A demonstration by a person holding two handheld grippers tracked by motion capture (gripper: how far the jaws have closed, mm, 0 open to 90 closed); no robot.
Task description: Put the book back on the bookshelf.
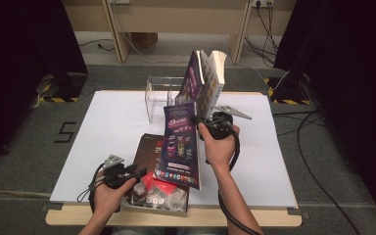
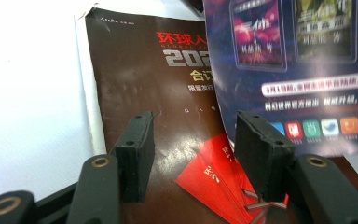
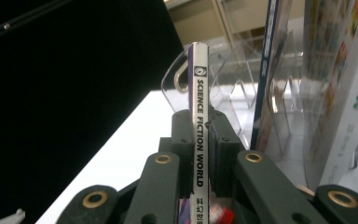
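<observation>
My right gripper is shut on the spine of a purple magazine and holds it upright above the table. In the right gripper view the jaws clamp the white spine, which reads SCIENCE FICTION WORLD. A brown magazine with red tickets printed on its cover lies flat near the front edge. My left gripper sits low at that magazine's left side, open, with nothing between its pads. The brown cover lies under them, and the purple magazine hangs at the right.
A clear acrylic book stand stands at the back centre of the white mat. A purple magazine and a thick white book lean in it. Black curtains flank the table, and cables lie on the floor at the right.
</observation>
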